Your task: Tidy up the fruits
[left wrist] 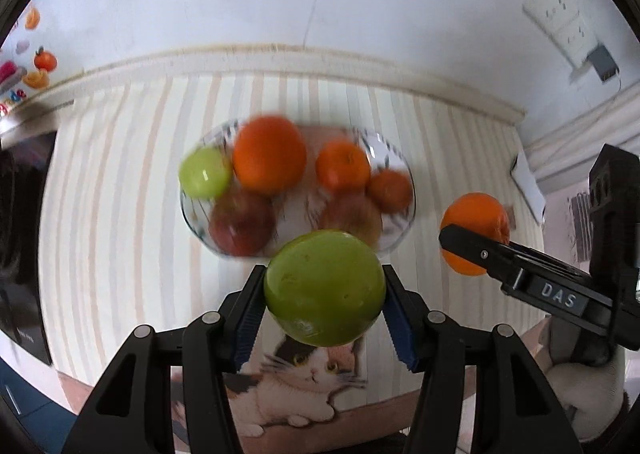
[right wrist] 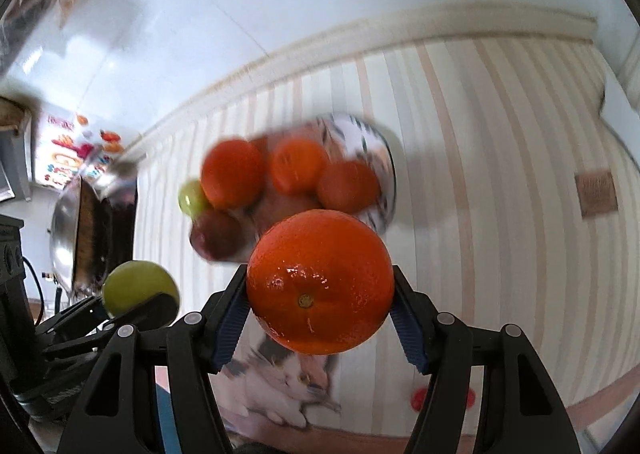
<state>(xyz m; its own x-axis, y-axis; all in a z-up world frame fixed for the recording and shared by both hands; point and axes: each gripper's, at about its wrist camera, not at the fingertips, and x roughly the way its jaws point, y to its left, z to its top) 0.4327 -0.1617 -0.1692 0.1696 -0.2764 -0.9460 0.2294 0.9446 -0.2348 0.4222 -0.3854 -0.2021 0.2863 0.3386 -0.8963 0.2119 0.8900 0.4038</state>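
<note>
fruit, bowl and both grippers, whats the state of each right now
left gripper: shut on green apple
green apple: held in the air, short of the bowl
right gripper: shut on orange
orange: held in the air, stem end toward the camera
glass bowl: on the striped cloth, holding oranges, apples and a green apple

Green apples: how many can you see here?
2. One green apple is gripped by the left gripper; the other sits at the left edge of the glass bowl. More may be hidden under the other fruit.
</note>
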